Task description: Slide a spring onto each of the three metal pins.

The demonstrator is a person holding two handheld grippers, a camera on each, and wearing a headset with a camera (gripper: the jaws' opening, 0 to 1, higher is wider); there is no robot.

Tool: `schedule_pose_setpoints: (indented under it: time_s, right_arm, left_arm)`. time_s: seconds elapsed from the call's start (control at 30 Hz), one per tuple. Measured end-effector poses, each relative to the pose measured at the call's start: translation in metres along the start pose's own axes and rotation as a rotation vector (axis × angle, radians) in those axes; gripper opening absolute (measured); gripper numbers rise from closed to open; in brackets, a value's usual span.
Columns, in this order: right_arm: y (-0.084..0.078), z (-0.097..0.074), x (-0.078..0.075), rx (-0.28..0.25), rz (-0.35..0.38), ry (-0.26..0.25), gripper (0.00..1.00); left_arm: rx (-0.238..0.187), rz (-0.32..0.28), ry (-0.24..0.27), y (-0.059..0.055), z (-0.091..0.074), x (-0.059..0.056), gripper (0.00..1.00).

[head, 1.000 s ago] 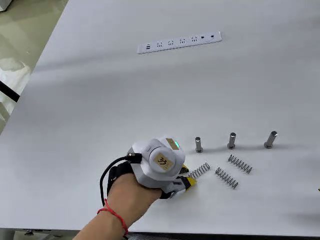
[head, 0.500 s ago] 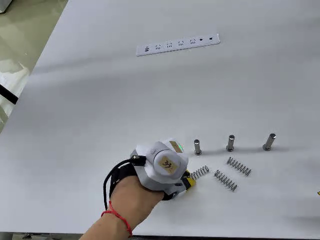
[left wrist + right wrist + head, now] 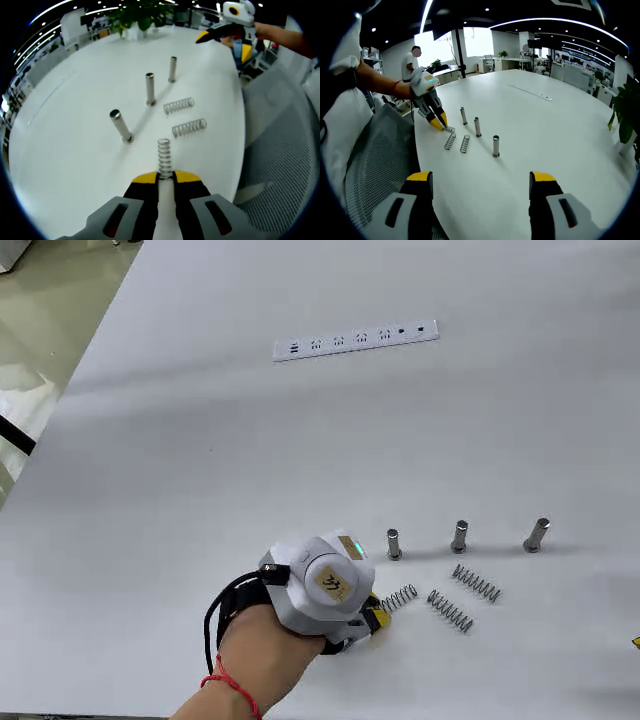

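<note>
Now the left gripper (image 3: 165, 176) has clamped the nearest spring (image 3: 164, 152) by its end, first pin (image 3: 120, 125) next; right gripper (image 3: 481, 176) waits, jaws wide

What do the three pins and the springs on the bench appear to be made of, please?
The pins look like polished steel: smooth, bright, mirror-like sheen. The springs seem to be thin bare steel wire: silvery-grey open coils, apparently uncoated.

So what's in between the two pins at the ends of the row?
The middle pin stands upright between one end pin and the other end pin, as the head view shows.
</note>
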State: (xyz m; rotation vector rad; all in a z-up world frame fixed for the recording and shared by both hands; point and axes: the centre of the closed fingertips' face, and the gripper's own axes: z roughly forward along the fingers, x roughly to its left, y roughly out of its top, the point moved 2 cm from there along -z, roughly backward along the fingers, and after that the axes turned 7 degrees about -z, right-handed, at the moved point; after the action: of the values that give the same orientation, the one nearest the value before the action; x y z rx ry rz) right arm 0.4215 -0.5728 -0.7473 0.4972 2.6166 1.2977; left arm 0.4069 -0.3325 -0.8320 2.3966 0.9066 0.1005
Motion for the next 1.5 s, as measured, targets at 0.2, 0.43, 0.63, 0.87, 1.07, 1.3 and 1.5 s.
schedule_pose_setpoints:
  time_s: [0.2, 0.43, 0.63, 0.87, 1.07, 1.3, 1.5]
  right_arm:
    - [0.005, 0.0, 0.003, 0.0, -0.017, 0.014, 0.8]
    - [0.015, 0.0, 0.004, -0.002, -0.044, 0.021, 0.79]
    - [0.031, 0.0, 0.005, -0.015, -0.08, 0.034, 0.77]
    - [0.062, 0.002, 0.012, -0.072, -0.084, 0.067, 0.73]
    - [0.086, 0.009, 0.024, -0.098, -0.085, 0.118, 0.66]
    - [0.112, 0.021, 0.039, -0.149, -0.078, 0.186, 0.6]
    - [0.126, 0.031, 0.048, -0.178, -0.032, 0.241, 0.5]
  left_arm:
    - [-0.014, -0.014, -0.009, -0.001, -0.003, -0.002, 0.11]
    - [-0.052, -0.042, -0.011, 0.0, -0.014, -0.003, 0.11]
    - [-0.103, -0.055, -0.015, 0.006, -0.027, -0.006, 0.11]
    - [-0.214, -0.063, -0.038, 0.025, -0.044, -0.016, 0.11]
    - [-0.304, -0.039, -0.064, 0.046, -0.059, -0.027, 0.11]
    - [-0.398, -0.018, -0.096, 0.069, -0.074, -0.039, 0.1]
    - [-0.475, -0.006, -0.126, 0.085, -0.085, -0.048, 0.1]
